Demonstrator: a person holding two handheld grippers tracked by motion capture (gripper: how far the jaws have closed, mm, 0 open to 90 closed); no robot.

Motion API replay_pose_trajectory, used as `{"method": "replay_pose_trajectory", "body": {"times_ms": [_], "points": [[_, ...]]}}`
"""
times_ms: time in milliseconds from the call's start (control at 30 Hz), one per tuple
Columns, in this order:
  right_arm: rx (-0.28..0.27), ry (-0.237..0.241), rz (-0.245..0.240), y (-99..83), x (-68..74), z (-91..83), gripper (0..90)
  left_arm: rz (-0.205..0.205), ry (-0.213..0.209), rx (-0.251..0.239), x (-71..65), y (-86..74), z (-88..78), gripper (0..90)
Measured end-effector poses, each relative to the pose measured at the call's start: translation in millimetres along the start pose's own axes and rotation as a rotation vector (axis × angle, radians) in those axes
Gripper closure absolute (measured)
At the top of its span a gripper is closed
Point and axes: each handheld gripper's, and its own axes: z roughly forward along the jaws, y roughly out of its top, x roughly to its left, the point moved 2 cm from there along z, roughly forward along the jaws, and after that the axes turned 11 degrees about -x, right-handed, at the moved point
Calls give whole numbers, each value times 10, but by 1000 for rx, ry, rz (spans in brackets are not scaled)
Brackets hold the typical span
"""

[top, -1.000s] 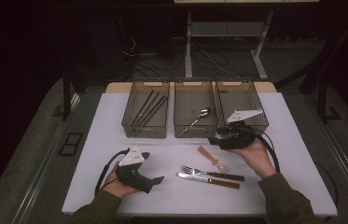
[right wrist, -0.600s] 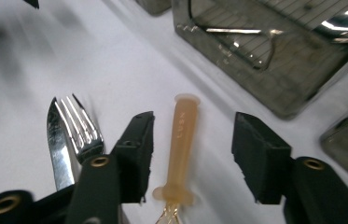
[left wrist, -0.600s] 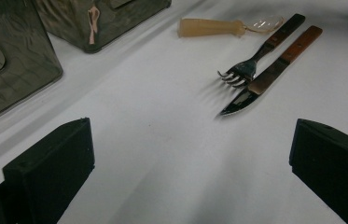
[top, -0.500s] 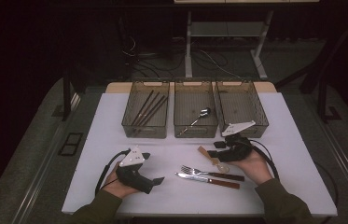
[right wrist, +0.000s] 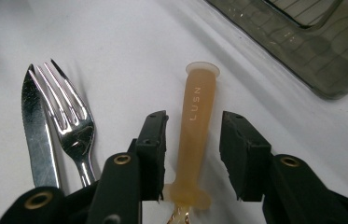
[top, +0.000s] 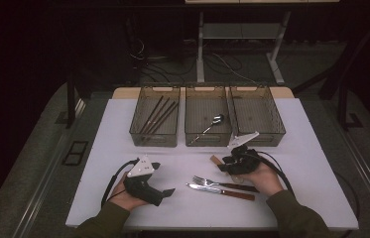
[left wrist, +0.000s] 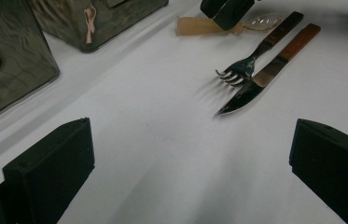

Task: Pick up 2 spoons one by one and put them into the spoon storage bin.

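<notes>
The right gripper has its jaws closing around, not yet pinching, the amber handle; it should centre, then squeeze

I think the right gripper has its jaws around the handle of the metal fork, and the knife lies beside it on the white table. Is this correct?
Not quite. The right gripper has its jaws around the amber plastic handle, not the fork; the right gripper view shows this. Its jaws have just been closing, with that handle between them and gaps at both sides. The knife does lie beside the fork on the white table.
</notes>
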Motion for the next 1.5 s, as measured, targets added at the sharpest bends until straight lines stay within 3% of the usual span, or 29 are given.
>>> {"method": "replay_pose_trajectory", "body": {"times_ms": [167,467,867,1500], "points": [[28,11,3,-22,12,29,663,0,-1,0,-1,-1,1,0],[38,-29,-65,-34,55,51,731,-1,2,1,-6,-5,7,0],[34,-24,-61,-18,23,47,769,1,-1,-1,-6,-1,3,0],[-77,26,24,82,-71,-183,767,5,-3,4,-7,-2,3,0]]}}
